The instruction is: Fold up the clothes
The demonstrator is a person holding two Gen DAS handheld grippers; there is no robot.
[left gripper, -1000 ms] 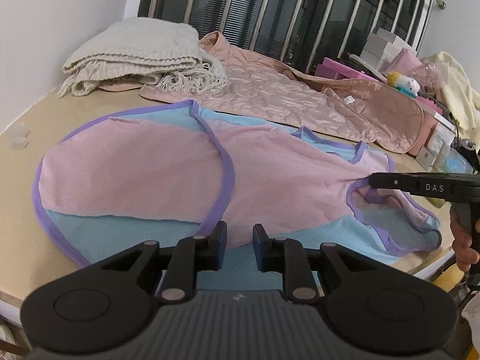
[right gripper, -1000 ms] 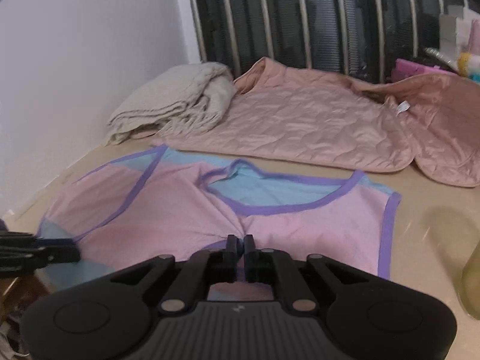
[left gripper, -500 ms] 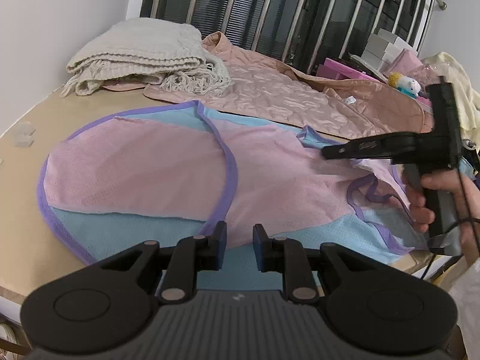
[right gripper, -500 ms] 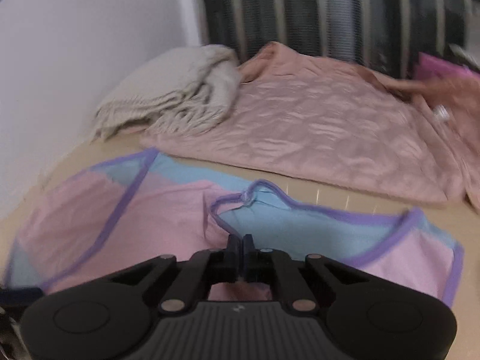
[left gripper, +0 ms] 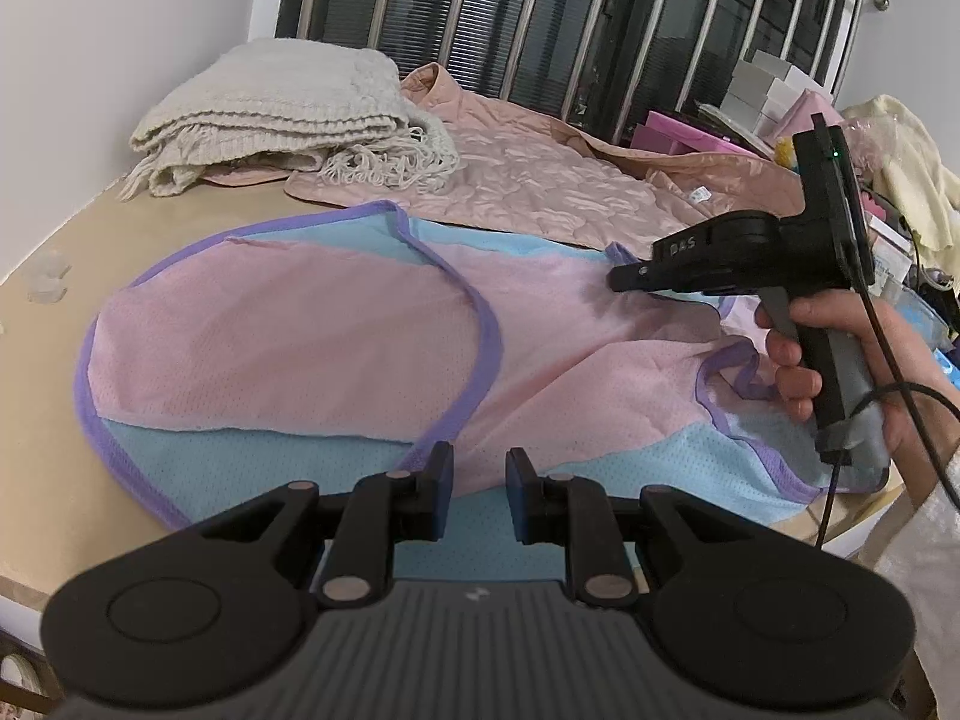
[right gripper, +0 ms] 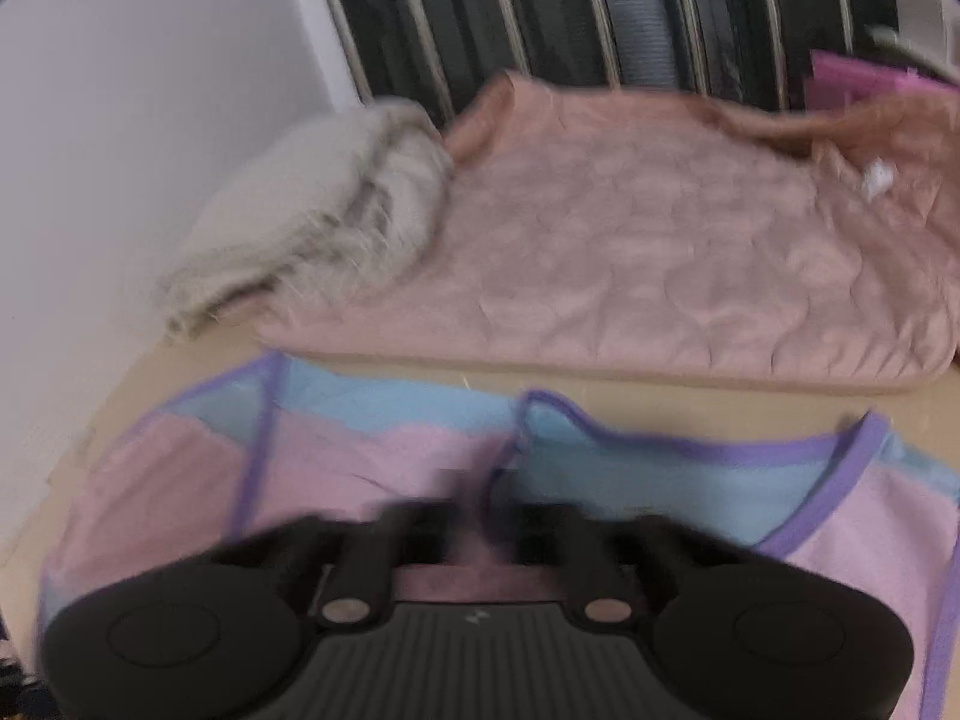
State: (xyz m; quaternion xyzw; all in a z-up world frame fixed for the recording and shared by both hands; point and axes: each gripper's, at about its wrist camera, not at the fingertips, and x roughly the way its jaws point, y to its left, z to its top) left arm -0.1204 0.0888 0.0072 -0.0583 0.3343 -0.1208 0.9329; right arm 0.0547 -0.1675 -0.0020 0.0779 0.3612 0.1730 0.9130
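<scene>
Left wrist view: beige folded blanket and quilted pink jacket are lying at the back of the tan table, before a barred window. Pink-and-blue garment is spreading across the front. Left gripper is hovering slightly parted, empty, over its near hem. Right gripper, now further in over the garment than a second ago, is fully closed; whether it pinches cloth is unclear.

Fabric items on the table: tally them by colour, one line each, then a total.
Pink and blue with purple trim: 1, the mesh garment
Peach pink: 1, the quilted jacket
Cream: 1, the folded knit blanket
Total: 3
</scene>
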